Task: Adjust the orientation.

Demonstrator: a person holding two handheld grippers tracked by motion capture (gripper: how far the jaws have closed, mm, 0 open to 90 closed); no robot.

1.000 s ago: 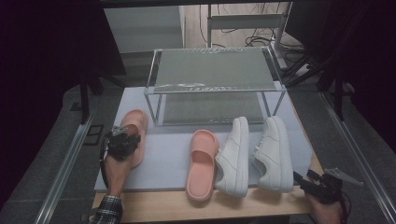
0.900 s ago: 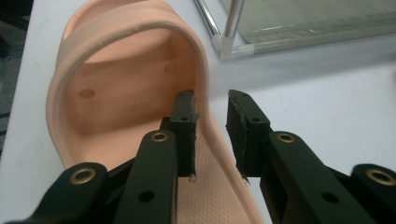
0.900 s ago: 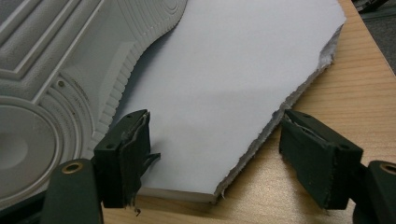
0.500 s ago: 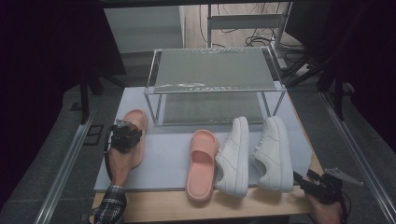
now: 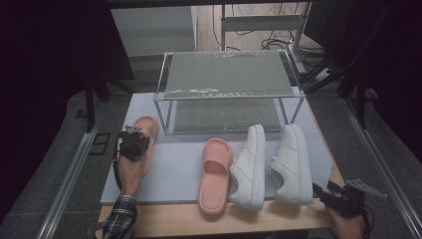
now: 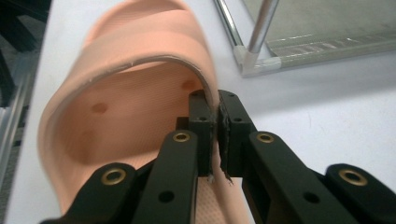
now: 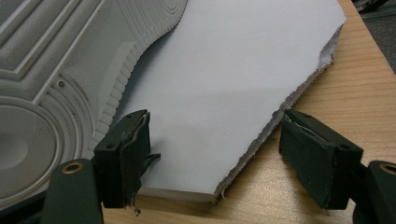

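A pink slipper [image 5: 144, 130] lies on the white mat [image 5: 174, 169] at the left, in front of the rack. My left gripper [image 5: 133, 144] sits over it. In the left gripper view its jaws have just been closing and now pinch the edge of the slipper's [image 6: 140, 51] strap, so the left gripper [image 6: 217, 126] is shut on it. The matching slipper [image 5: 215, 174] lies mid-mat beside two white sneakers [image 5: 248, 167] [image 5: 292, 164]. My right gripper [image 5: 323, 191] rests at the near right corner, and in its own view the right gripper [image 7: 217, 135] is open, holding nothing, next to a sneaker sole [image 7: 60, 70].
A two-tier glass and metal shoe rack [image 5: 226, 74] stands at the back of the mat, one leg [image 6: 261, 32] close to the held slipper. The mat's torn corner [image 7: 280, 107] lies on the wooden table [image 7: 336, 93]. Metal rails run along both sides.
The left gripper has edged forward over the left slipper, toward the rack. The right hand and the other shoes have kept still.
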